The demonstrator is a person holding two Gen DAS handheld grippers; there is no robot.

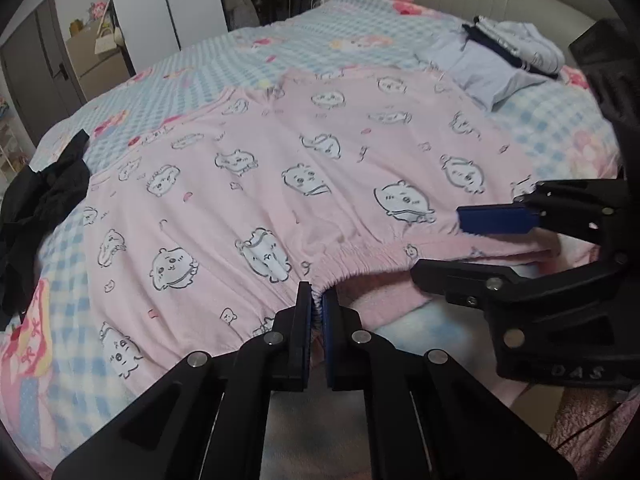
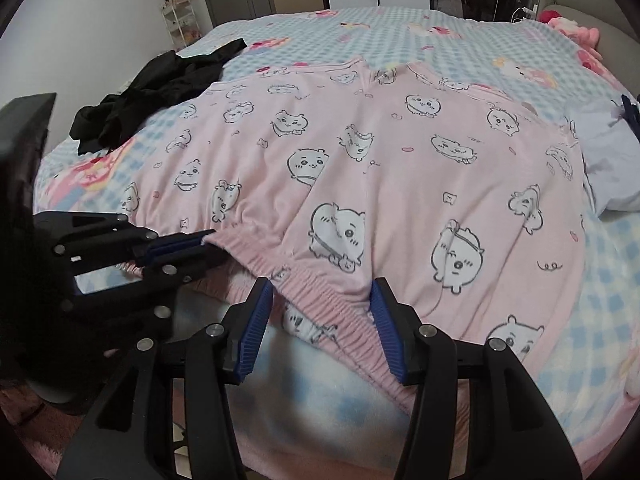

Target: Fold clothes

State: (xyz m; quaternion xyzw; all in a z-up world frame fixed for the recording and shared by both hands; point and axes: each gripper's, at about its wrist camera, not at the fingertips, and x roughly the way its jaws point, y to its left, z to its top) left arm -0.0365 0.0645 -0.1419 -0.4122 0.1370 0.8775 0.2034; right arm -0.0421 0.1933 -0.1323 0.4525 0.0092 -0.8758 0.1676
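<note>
While lying on bed (image 1: 280, 48): pink pajama pants (image 1: 320, 168)
left gripper (image 1: 316, 308): pinching elastic waistband (image 2: 320, 292)
right gripper (image 2: 320, 312): gaping wide around waistband

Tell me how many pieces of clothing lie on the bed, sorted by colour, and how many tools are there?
Pink printed garment: 1
Black garment: 1
Pale blue folded garment: 1
Grey-white folded pile with a dark layer, pieces uncountable: 1
Tools, left tool and right tool: 2
Total: 6
</note>
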